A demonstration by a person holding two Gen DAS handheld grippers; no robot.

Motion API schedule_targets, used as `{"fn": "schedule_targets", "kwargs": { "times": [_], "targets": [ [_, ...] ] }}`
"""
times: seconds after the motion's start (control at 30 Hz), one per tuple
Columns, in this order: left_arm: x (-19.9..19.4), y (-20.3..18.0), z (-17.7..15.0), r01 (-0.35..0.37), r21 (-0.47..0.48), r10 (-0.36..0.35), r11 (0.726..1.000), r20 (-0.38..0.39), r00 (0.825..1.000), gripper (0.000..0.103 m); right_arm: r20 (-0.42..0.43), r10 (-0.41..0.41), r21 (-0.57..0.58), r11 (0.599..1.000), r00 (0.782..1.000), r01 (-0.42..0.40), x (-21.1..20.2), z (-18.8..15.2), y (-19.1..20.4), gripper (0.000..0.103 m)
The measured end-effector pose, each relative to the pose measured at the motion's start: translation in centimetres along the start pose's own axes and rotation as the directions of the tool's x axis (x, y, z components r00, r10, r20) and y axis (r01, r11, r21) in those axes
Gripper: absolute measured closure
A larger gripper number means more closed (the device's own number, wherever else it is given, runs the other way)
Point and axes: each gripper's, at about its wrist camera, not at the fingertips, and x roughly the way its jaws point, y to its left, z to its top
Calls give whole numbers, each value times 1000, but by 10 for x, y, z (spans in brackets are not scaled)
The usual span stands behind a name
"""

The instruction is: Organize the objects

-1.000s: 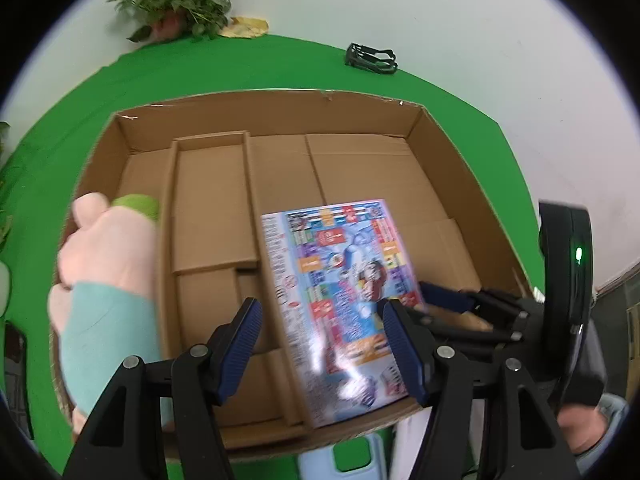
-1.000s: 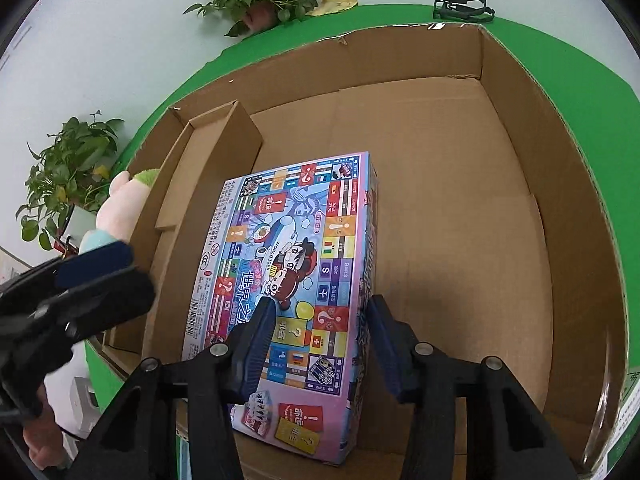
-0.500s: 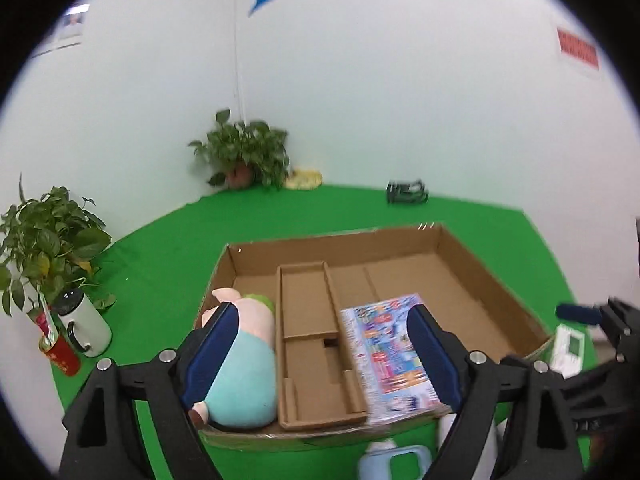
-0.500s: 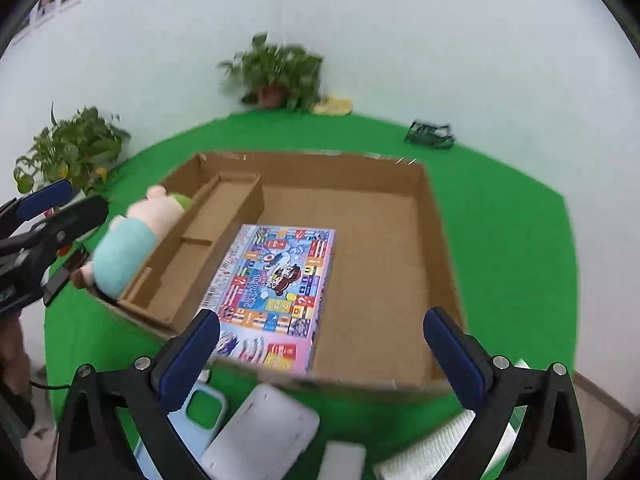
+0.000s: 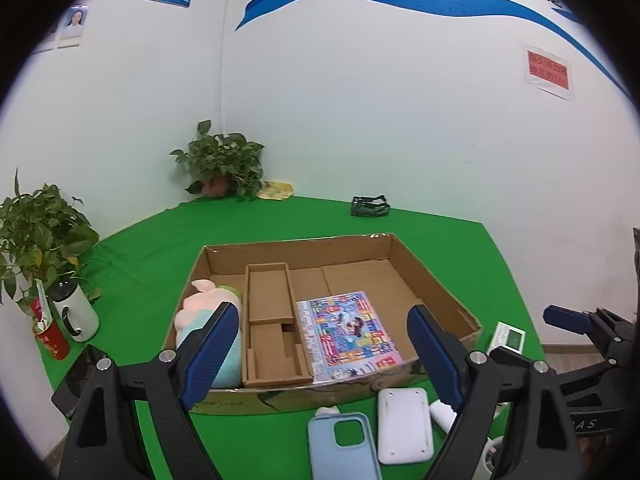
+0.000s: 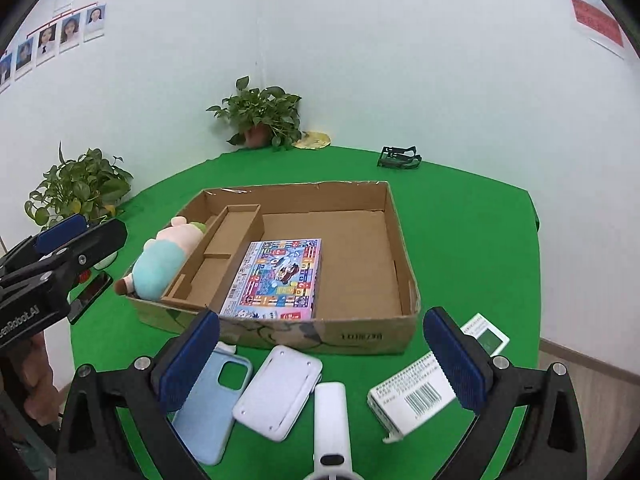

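Note:
A colourful game box lies flat in the open cardboard box, beside its cardboard divider. A pink and teal plush toy lies in the leftmost compartment. On the green cloth in front of the box are a blue phone case, a white flat case, a white stick-shaped device and a white and green carton. My left gripper and right gripper hang in front of the box, both open wide and holding nothing.
Two potted plants stand at the back and left of the table. A white mug, a red can and a black phone sit at the left edge. A black holder rests at the back.
Both grippers let go of the game box, opened wide and drew back and up out of the cardboard box. The game box stays lying inside.

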Motion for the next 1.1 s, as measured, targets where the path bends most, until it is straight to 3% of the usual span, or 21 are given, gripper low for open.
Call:
{"fn": "schedule_targets", "kwargs": {
  "times": [0.3,0.5,0.53,0.57,0.6,0.63,0.67,0.73,0.77,0.8,0.83,0.87,0.93,1.1],
  "targets": [
    [2,6,-13,40,-75,-45,996,-56,997,17,13,-46,-66,997,999,47,-27,-17,0,0],
    [11,7,-24,53,-92,-62,994,-99,993,23,-50,-45,-28,999,998,44,-23,-33,-19,1],
    [12,5,-26,57,-79,-65,995,-103,993,30,-59,-40,-20,999,997,39,-21,-36,-22,1],
    [12,4,-27,62,-66,-69,996,-110,992,46,-66,-36,-15,999,997,35,-21,-39,-24,5],
    [13,1,-28,72,-53,-78,996,-122,989,56,-67,-30,-13,999,997,29,-21,-42,-26,19],
    [15,0,-30,88,-43,-93,995,-141,986,76,-66,-20,-13,1000,998,20,-21,-45,-28,28],
    [17,-1,-31,104,-42,-109,994,-161,981,84,-69,-13,-10,1000,998,13,-21,-45,-30,44],
    [19,0,-34,132,-58,-140,990,-173,975,84,-74,3,23,1000,997,-1,-21,-50,-39,44],
    [19,1,-36,138,-63,-147,988,-174,974,81,-72,16,46,999,997,-13,-22,-53,-44,36],
    [20,0,-37,131,-56,-139,990,-181,974,72,-79,30,67,997,996,-25,-21,-56,-49,13],
    [22,0,-38,117,-49,-124,992,-190,974,41,-89,36,85,996,995,-29,-20,-59,-53,3],
    [24,1,-39,99,-53,-108,994,-196,975,13,-95,34,101,995,995,-25,-20,-63,-56,0],
    [24,4,-43,102,-91,-117,991,-184,976,12,-102,41,114,993,994,-29,-22,-72,-59,0],
    [36,3,-54,162,-128,-189,979,-240,952,12,-149,55,68,997,987,-46,-19,-91,-47,0]
  ]
}}
